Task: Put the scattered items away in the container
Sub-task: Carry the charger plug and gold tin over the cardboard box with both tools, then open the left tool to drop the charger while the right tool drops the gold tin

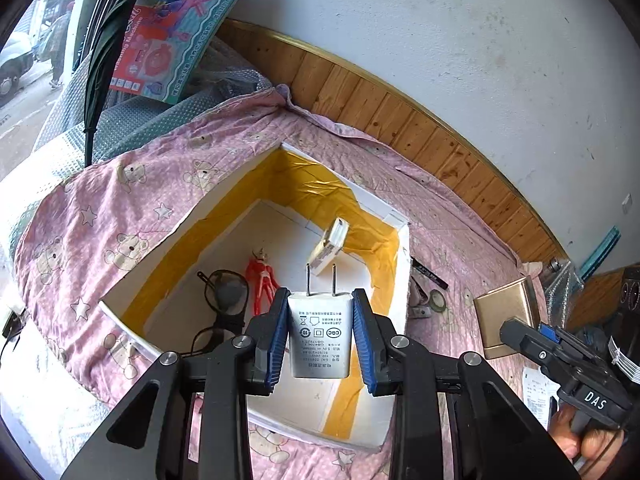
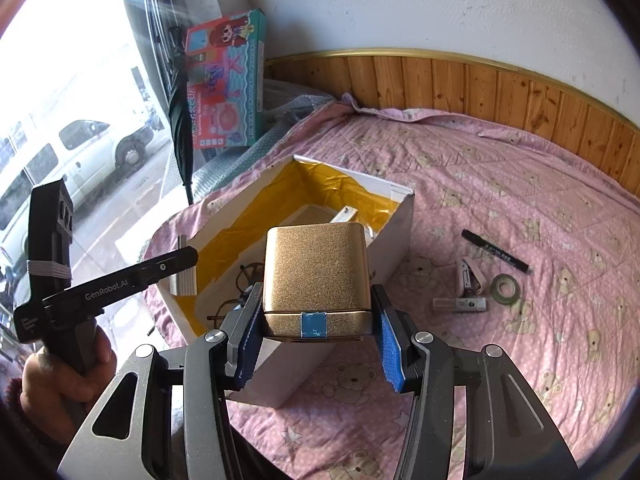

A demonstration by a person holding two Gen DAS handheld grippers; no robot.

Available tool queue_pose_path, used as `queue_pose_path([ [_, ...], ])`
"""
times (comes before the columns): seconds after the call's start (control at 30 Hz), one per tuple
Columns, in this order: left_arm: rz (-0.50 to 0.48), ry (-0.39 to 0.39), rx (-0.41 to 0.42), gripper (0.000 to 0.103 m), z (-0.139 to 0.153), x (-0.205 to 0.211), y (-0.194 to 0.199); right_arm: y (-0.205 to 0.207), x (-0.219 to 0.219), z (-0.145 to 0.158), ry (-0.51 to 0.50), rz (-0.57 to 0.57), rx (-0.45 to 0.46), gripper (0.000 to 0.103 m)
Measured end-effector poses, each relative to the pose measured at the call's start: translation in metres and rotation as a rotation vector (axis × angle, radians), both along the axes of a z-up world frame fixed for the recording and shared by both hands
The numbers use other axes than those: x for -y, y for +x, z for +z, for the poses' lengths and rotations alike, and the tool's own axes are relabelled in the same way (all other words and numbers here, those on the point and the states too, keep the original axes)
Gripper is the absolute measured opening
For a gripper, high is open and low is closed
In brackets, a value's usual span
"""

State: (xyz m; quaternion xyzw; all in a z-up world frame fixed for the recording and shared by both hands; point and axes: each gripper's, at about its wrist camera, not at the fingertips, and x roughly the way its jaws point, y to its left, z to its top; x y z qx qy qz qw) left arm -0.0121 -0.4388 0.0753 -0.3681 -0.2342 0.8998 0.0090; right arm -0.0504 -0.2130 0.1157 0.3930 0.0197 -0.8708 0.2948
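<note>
1. Left tongs (image 1: pixel 320 332): clamped on one white charger (image 1: pixel 320 336), held upright between the blue pads, its two prongs pointing away from the camera. The charger's long axis runs along the fingers.
2. Right tongs (image 2: pixel 316 336): clamped on one gold tin (image 2: pixel 316 276), gripped at its near end across the lidded rim with the blue tape patch. The tin's broad face is up and its length runs forward, away from the tongs.
3. Key relation: the box (image 1: pixel 402 280) lies directly ahead of and below both loads. The charger hangs over the box's open interior, so a release looks close. The tin, by the left wrist view, hangs to the right of the box's right wall, so it appears to need a shift to the left first. The left tongs are therefore nearer to a drop.
4. Inside the box, counted: one pair of glasses (image 1: pixel 224 300), one red figure (image 1: pixel 262 280), one small white block (image 1: pixel 328 246) leaning near the far wall.
5. Outside the box, on the pink bed cover (image 2: pixel 520 184), to the right: one black marker (image 2: pixel 494 256), one tape roll (image 2: pixel 506 286), one small clear bottle (image 2: pixel 460 304), one pinkish item (image 2: pixel 470 278) too small to identify. All four lie near one another and well apart from both tongs.
6. Judged count: two items in hand, three stored, four left to collect.
</note>
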Motion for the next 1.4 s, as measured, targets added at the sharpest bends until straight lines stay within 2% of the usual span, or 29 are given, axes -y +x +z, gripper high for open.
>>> queue_pose_path([
  [0.17,0.016,0.007,0.054,0.032,-0.013,0.029,-0.025,-0.014,0.033,-0.008,-0.006,0.046,0.03,0.052],
  [0.3,-0.011,0.023,0.093,0.032,-0.019,0.041,-0.054,-0.03,0.061,-0.023,0.013,0.081,0.065,0.052],
  [0.47,-0.082,-0.061,0.113,0.032,-0.013,0.04,-0.1,-0.052,0.093,-0.044,0.117,0.093,0.063,0.052],
  [0.63,-0.152,-0.145,0.16,0.032,-0.015,0.029,-0.152,-0.062,0.103,-0.055,0.169,0.102,0.049,0.052],
  [0.73,-0.177,-0.165,0.177,0.032,-0.018,0.024,-0.171,-0.064,0.108,-0.059,0.214,0.104,0.029,0.052],
  [1.03,-0.196,-0.182,0.238,0.032,-0.039,0.012,-0.193,-0.071,0.117,-0.07,0.309,0.075,0.006,0.052],
  [1.3,-0.179,-0.219,0.261,0.032,-0.047,0.008,-0.201,-0.069,0.126,-0.067,0.335,0.075,-0.031,0.053],
  [1.4,-0.165,-0.222,0.276,0.032,-0.053,0.009,-0.203,-0.065,0.127,-0.065,0.31,0.089,-0.056,0.054],
])
